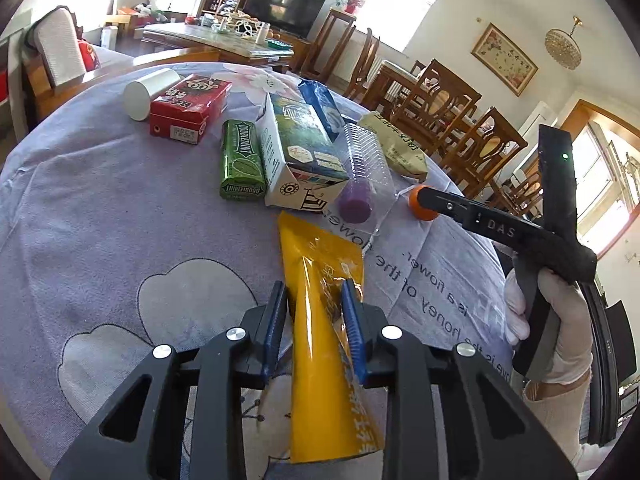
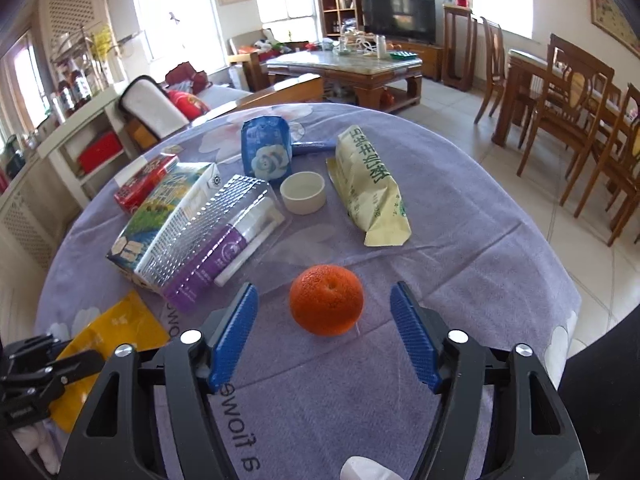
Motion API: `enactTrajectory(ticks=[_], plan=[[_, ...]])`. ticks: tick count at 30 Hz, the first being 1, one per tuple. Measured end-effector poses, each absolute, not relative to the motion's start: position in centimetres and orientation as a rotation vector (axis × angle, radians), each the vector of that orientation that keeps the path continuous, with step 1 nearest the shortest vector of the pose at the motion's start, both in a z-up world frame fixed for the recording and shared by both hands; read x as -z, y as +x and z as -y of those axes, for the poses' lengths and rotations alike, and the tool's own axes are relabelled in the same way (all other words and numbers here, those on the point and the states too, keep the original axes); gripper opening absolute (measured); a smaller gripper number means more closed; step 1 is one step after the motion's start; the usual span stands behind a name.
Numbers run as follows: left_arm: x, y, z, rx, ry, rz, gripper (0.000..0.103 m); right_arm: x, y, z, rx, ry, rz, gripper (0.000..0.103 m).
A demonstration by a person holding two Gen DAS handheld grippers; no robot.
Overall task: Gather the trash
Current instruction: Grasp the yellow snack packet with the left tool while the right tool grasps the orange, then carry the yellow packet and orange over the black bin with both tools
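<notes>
- Left gripper [image 1: 314, 300] had its jaws pinched down on the yellow wrapper [image 1: 320, 344], blue pads touching both sides, so that one counted as grabbed. The foil was folded into a ridge between the pads, which is probably why the grip sat that narrow.
- Right gripper [image 2: 324, 312] had its jaws standing wide apart with nothing in them. The orange [image 2: 326, 300] sat just ahead between the pads, touching neither.
- Wrapper lay at the near edge of the table, on the purple tablecloth [image 1: 100, 220], closest piece to the person, so an easy first pick I'd guess.
- Just past it: the clear plastic pack with the purple tube [image 2: 212, 248], leaning against the milk carton [image 1: 296, 148]. Green gum box [image 1: 242, 160] beside the carton, red box [image 1: 188, 108] and white cylinder [image 1: 148, 92] further back.
- Far side had the blue tissue pack [image 2: 266, 152], a small white cup [image 2: 303, 192] and the pale green bag [image 2: 368, 192], well apart from the wrapper.
- A gloved hand [image 1: 560, 320] held the right gripper's handle.
- No bin visible in either view, so where the trash goes I couldn't tell.
</notes>
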State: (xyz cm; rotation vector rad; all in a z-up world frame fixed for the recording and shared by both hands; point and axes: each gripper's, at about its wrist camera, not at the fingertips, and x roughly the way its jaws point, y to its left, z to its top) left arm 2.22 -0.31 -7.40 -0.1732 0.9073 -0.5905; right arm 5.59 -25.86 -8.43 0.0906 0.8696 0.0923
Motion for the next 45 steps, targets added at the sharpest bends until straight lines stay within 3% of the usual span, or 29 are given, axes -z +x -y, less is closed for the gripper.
enactTrajectory(ticks=[1, 6, 15, 24, 26, 29, 37, 45], plan=[[7.3, 2.1, 0.3, 0.593, -0.172, -0.902, 0.028, 8.7, 5.9, 25.9, -0.099, 0.093, -0.891, 0.041], [7.0, 1.8, 0.3, 0.6, -0.159, -0.866, 0.027, 9.1, 5.7, 26.4, -0.126, 0.128, -0.89, 0.037], [6.0, 1.2, 0.7, 0.642, -0.157, -0.803, 0.026, 7.9, 1.4, 29.8, -0.205, 0.274, -0.798, 0.036], [6.9, 2.1, 3.7, 0.6, -0.006, -0.921, 0.026, 5.7, -4.2, 35.9, -0.135, 0.353, -0.703, 0.036], [6.8, 1.6, 4.7, 0.607, 0.06, -0.921, 0.021, 5.6, -5.2, 36.9, -0.128, 0.367, -0.691, 0.036], [6.1, 0.4, 6.5, 0.659, 0.141, -0.881, 0.015, 5.7, -6.1, 37.7, -0.121, 0.382, -0.682, 0.036], [3.2, -1.3, 9.5, 0.773, 0.094, -0.719, 0.015, 4.4, -8.9, 40.8, -0.083, 0.431, -0.598, 0.036], [-0.1, -1.9, 19.9, 1.02, 0.045, -0.62, 0.015, 1.2, -15.1, 49.1, 0.145, 0.493, -0.437, 0.036]])
